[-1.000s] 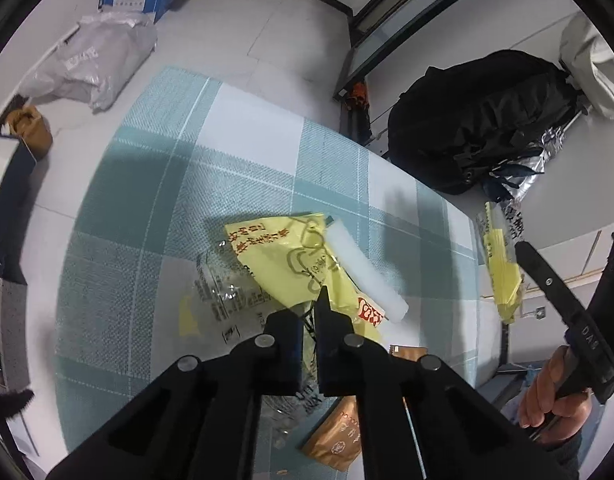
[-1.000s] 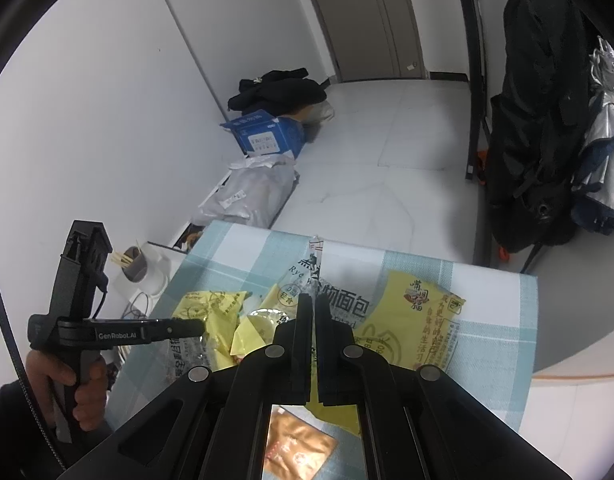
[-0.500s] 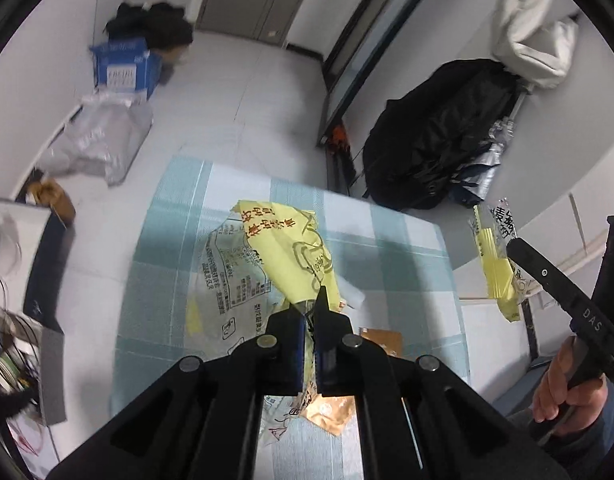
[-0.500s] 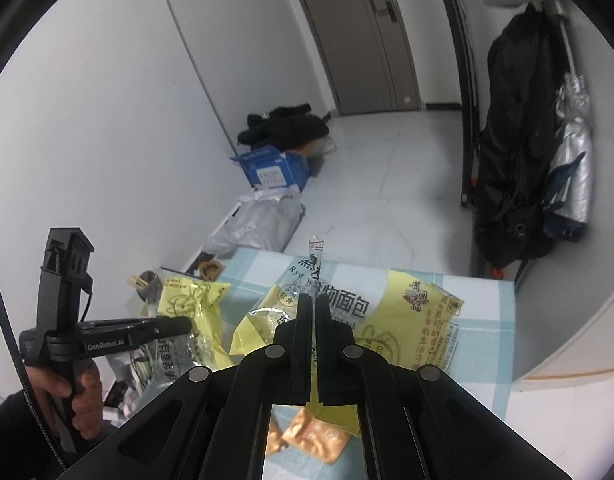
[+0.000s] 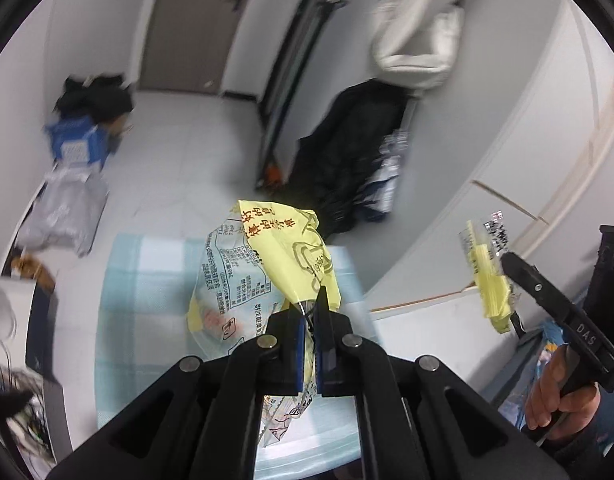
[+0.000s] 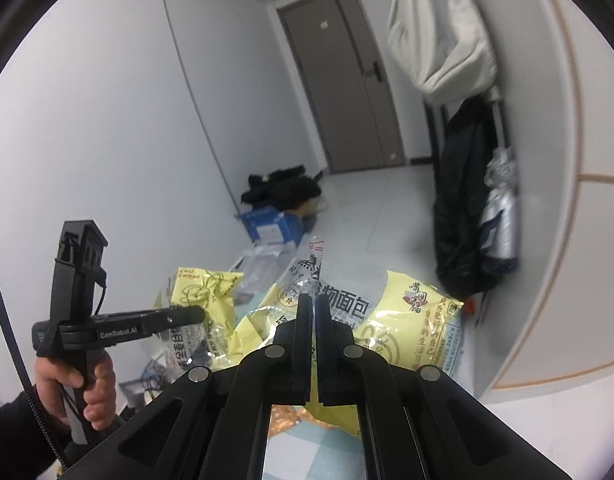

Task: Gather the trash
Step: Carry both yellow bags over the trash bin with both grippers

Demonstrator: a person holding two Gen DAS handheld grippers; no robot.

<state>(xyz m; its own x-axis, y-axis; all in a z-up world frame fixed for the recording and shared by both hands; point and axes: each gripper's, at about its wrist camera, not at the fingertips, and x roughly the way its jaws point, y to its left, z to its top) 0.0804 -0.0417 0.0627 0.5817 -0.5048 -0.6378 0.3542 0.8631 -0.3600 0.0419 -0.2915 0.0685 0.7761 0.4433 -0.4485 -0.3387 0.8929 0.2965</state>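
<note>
Two yellow wrappers (image 5: 275, 264) (image 6: 407, 320), "Rye" on the right claw's (image 6: 312, 304).

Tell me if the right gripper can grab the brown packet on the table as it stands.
Probably not yet. The right gripper is already shut on a yellow bread wrapper and held above the table; the brown packet lies below, behind its fingers. It would need to drop the wrapper first.

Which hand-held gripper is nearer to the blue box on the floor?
Left, as far as I can judge. The left hand-held gripper is on the blue box's side; the right hand-held gripper is farther right.
</note>
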